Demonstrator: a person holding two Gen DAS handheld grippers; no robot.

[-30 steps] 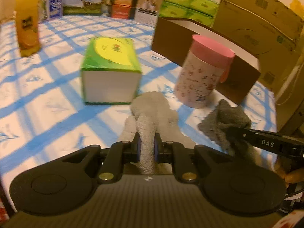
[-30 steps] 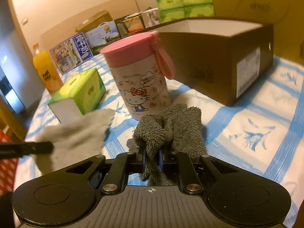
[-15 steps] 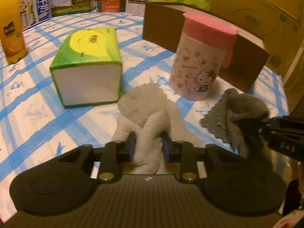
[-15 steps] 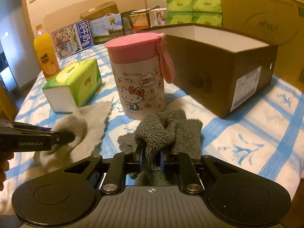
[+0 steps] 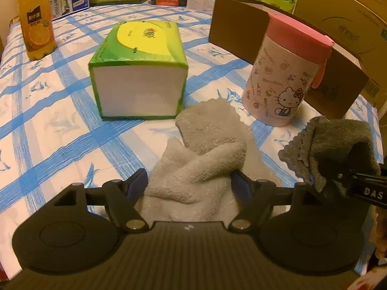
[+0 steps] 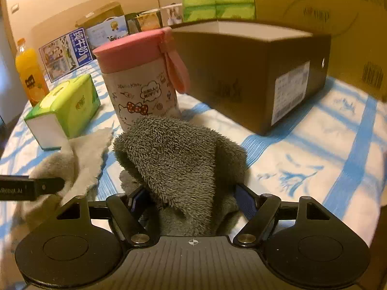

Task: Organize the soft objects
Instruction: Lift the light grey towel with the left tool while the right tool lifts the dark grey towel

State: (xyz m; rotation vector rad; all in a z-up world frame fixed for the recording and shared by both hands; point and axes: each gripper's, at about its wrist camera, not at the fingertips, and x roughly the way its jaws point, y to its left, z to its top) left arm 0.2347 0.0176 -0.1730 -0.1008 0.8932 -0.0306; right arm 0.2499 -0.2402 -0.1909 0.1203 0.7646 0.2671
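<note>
Left tongs [image 5: 189, 184] w/ beige cloth [image 5: 205, 159] & right tongs [image 6: 191, 199] w/ gray cloth [image 6: 179, 159], both spread wide.

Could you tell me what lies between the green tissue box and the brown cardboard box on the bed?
The pink-lidded Hello Kitty cup stands between the green tissue box and the brown cardboard box, apart from both; the right wrist view shows this best.

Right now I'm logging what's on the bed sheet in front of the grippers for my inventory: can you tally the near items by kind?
Towels: 2, light grey towel, dark grey towel
Tissue packs: 1
Pink-lidded cups: 1
Juice bottles: 1
Open brown boxes: 1
Total: 6
</note>
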